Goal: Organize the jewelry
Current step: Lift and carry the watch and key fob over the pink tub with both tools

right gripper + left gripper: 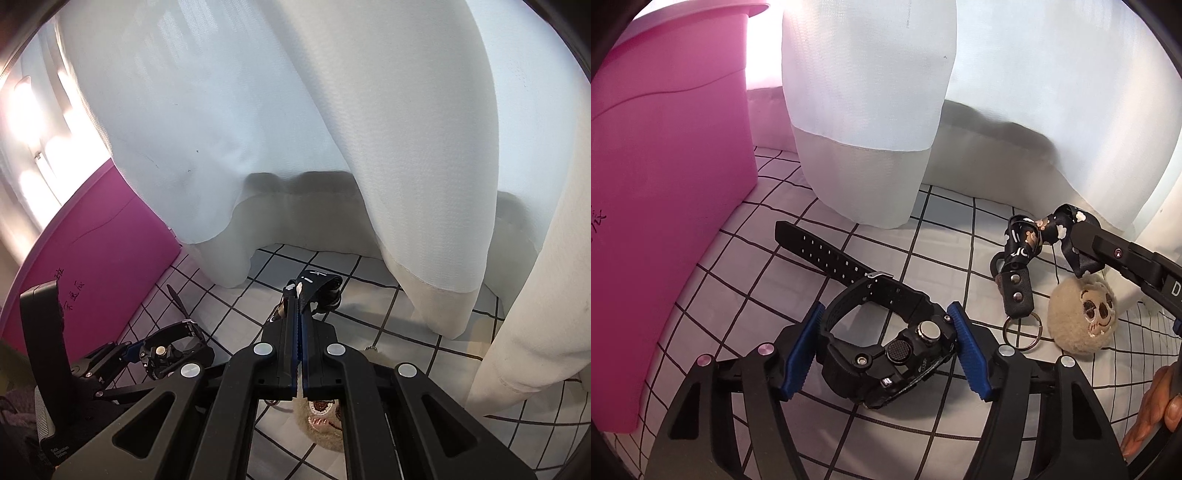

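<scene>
Nearest the left wrist camera, the left gripper stands spread, its ridged blue pads on either side of a chunky black digital wristwatch without clearly pressing it; the pad on the right looks close to or touching the watch case, the other sits just beside the band loop. The watch lies on a white cloth with a black grid pattern, its perforated strap running away to the left. Just to the right lie a silver split key ring and a round cream plush ball with an embroidered face, both joined to a black printed fabric lanyard strap with a riveted leather tab. The right gripper is clenched on that strap, lifting its upper loop while the plush rests on the cloth; from the right wrist view the blue pads meet with the strap pinched between them. A large pink plastic bin crowds the left side, and farther back pale white curtains hang down onto the cloth, closing off the space behind.
</scene>
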